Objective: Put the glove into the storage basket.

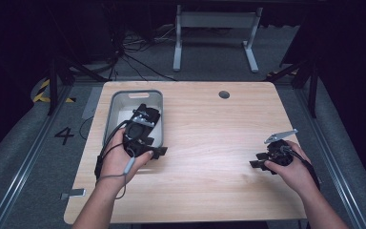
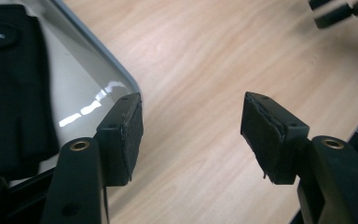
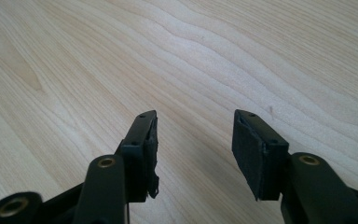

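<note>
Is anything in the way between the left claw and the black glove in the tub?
Only the tub's near rim. The open left claw hangs over bare table beside it, and the glove lies inside, uncovered.

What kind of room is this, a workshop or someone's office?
Probably a recording lab or test studio, not an office: dark surroundings, a wooden table on a grey floor, loose cables behind it, and a painted number 4 beside yellow-black hazard tape.
</note>
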The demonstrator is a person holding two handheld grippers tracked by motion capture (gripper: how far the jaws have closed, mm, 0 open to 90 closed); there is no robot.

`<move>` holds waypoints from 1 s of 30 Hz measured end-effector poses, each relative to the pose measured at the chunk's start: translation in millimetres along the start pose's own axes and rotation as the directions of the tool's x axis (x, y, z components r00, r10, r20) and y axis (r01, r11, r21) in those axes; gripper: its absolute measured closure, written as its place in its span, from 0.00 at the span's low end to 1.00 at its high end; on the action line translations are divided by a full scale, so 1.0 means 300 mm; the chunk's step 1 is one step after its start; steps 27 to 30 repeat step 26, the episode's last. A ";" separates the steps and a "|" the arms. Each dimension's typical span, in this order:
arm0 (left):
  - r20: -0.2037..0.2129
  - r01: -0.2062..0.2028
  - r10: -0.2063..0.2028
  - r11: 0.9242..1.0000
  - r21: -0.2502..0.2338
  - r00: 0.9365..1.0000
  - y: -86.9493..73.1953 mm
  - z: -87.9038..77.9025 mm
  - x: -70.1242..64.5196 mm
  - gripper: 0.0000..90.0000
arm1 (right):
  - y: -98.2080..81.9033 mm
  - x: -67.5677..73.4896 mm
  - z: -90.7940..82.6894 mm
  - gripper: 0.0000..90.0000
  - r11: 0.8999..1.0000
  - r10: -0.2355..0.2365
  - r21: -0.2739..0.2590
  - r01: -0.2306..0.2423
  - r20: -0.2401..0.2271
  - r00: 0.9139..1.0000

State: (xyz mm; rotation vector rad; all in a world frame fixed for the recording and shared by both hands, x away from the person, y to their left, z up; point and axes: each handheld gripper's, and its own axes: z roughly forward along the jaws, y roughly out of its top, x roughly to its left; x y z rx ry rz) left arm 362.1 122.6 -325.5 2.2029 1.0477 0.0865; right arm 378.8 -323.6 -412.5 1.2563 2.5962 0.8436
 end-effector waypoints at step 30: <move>0.053 -0.105 0.098 0.983 0.149 0.994 -0.199 0.196 0.010 0.34 | -0.017 0.010 -0.002 0.56 1.000 -0.008 0.007 0.008 -0.009 1.000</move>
